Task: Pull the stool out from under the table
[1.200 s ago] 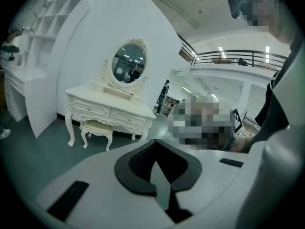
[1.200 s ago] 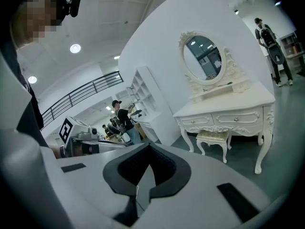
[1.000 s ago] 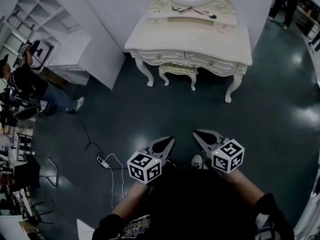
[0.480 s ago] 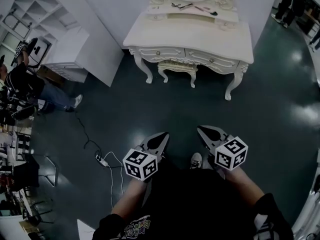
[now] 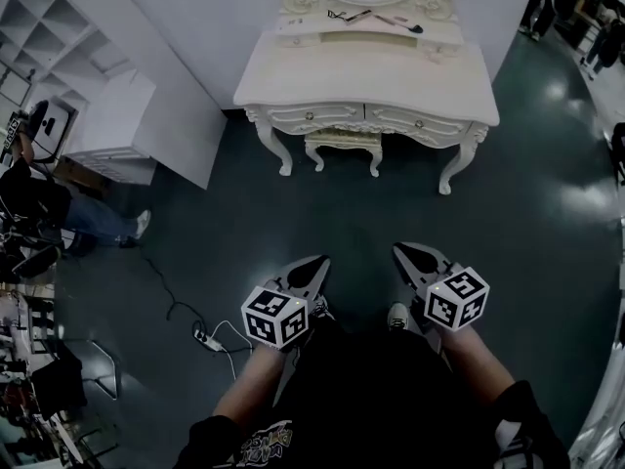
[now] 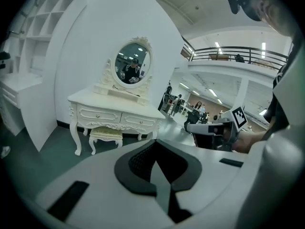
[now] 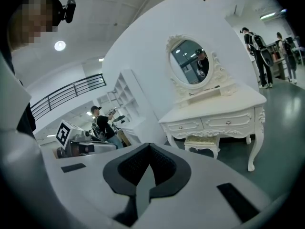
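A cream stool [image 5: 343, 147] with carved legs sits tucked under the white dressing table [image 5: 363, 74], which stands against the wall with an oval mirror on top. The stool [image 6: 106, 135] shows beneath the table's drawers in the left gripper view, and the same stool [image 7: 202, 142] in the right gripper view. My left gripper [image 5: 318, 266] and right gripper [image 5: 404, 254] hang side by side well short of the table, both shut and holding nothing. A wide stretch of dark floor separates them from the stool.
A white shelf unit [image 5: 109, 106] stands left of the table. A person [image 5: 44, 203] sits at the far left among equipment. A white cable and power strip [image 5: 209, 338] lie on the floor near my left side. Other people [image 5: 543, 8] stand at the far right.
The view has shifted a little toward the dressing table and left. Both grippers kept their places in front of me, still shut and empty.
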`<state>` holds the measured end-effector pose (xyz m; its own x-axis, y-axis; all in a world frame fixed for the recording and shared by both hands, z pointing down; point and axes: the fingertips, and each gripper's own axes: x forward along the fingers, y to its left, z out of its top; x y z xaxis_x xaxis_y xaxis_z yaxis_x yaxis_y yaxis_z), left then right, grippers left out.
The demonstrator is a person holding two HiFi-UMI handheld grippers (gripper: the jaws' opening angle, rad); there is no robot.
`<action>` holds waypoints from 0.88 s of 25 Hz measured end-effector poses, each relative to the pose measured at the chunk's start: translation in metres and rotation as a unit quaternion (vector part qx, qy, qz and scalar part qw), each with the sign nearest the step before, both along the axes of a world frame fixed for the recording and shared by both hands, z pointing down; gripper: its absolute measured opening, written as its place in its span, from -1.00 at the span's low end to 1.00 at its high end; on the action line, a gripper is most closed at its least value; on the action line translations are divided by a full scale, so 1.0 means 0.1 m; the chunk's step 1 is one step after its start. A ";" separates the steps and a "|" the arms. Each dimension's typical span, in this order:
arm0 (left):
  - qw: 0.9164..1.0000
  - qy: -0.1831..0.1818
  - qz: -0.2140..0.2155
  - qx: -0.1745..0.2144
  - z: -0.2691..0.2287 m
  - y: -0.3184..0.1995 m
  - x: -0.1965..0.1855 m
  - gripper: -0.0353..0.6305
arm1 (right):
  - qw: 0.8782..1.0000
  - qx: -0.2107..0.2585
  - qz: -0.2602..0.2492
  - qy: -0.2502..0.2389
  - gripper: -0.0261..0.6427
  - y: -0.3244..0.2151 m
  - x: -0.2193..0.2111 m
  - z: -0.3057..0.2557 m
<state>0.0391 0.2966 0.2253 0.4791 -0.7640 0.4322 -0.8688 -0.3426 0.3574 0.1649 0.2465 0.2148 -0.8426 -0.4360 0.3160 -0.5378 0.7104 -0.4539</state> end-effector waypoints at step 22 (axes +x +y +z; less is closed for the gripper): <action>0.998 -0.015 0.065 -0.010 0.30 -0.62 -2.06 -0.88 | 0.995 0.001 0.092 0.048 -0.84 -0.50 -1.72 0.15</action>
<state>-0.1668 0.2345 0.2553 0.5600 -0.6876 0.4621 -0.8280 -0.4468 0.3387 -0.0073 0.1968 0.2295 -0.7146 -0.5807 0.3901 -0.6996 0.5969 -0.3928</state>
